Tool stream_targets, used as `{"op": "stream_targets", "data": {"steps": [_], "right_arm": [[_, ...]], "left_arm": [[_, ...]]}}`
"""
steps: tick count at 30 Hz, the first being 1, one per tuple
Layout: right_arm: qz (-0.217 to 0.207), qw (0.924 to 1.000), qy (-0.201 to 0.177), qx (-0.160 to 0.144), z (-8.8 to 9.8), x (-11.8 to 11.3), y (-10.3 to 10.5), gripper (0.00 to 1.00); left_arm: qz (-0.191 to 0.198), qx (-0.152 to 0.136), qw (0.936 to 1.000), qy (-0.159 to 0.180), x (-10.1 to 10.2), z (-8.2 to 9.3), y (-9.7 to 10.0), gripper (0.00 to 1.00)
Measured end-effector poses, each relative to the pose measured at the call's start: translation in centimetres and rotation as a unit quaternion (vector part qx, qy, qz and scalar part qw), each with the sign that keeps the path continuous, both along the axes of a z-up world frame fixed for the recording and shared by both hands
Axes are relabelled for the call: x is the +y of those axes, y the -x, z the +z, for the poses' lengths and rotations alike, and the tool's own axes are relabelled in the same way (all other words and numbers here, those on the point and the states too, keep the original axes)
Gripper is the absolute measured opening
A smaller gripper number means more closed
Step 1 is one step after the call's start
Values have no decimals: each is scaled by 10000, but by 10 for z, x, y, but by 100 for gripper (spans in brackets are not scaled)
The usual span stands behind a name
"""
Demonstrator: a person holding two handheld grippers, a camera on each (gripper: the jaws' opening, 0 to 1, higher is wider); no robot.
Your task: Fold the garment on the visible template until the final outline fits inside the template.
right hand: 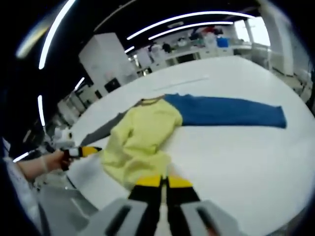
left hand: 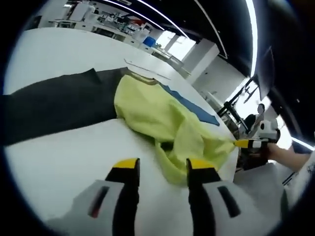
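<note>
A yellow long-sleeved garment (left hand: pixel 152 110) lies crumpled on the white table (left hand: pixel 64 54). In the right gripper view the same yellow garment (right hand: pixel 145 132) lies with its collar at the far end. My right gripper (right hand: pixel 164 183) is shut on its near hem. In the left gripper view that right gripper (left hand: pixel 242 143) pulls a corner of the cloth out to a point. My left gripper (left hand: pixel 163 167) stands open at the garment's near fold, with a bit of cloth reaching between its jaws. In the right gripper view the left gripper (right hand: pixel 92 150) sits at the garment's left edge.
A dark grey garment (left hand: pixel 54 105) and a blue one (right hand: pixel 229 112) lie flat beside and partly under the yellow one. A thin pale sheet (left hand: pixel 147 69) lies beyond the collar. The table's edge (right hand: pixel 83 189) runs close to both grippers. Workbenches stand far behind.
</note>
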State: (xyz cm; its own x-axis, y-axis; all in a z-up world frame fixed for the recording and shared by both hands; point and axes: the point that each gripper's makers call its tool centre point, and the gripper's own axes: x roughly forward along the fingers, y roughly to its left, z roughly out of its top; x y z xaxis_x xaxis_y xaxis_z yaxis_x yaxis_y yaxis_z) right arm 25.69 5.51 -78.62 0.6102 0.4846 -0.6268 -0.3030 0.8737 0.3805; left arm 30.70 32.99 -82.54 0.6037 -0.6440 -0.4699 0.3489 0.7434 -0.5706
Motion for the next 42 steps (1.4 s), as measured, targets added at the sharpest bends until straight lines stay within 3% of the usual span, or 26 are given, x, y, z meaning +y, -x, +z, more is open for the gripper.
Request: {"op": "stream_targets", "data": {"steps": [10, 15, 19, 23, 31, 37, 42], "right_arm": [[-50, 10000, -27, 38, -1, -3, 6, 0], [-78, 10000, -35, 50, -1, -4, 7, 0], [-106, 9999, -50, 50, 0, -4, 7, 0], [-94, 9999, -42, 53, -1, -5, 6, 0], [-87, 9999, -69, 64, -1, -4, 6, 0], [-58, 9999, -87, 79, -1, -2, 6, 0], [-64, 9999, -113, 98, -2, -2, 7, 0]], "left_arm": [[113, 201, 9997, -59, -9, -14, -20, 16], [226, 368, 9990, 92, -15, -14, -19, 1], [243, 369, 9990, 80, -16, -13, -19, 0], [396, 301, 9986, 162, -15, -5, -18, 0], [483, -95, 9980, 409, -22, 30, -26, 0], [344, -377, 9974, 510, -35, 55, -35, 0], [145, -471, 9979, 424, -49, 60, -41, 0]]}}
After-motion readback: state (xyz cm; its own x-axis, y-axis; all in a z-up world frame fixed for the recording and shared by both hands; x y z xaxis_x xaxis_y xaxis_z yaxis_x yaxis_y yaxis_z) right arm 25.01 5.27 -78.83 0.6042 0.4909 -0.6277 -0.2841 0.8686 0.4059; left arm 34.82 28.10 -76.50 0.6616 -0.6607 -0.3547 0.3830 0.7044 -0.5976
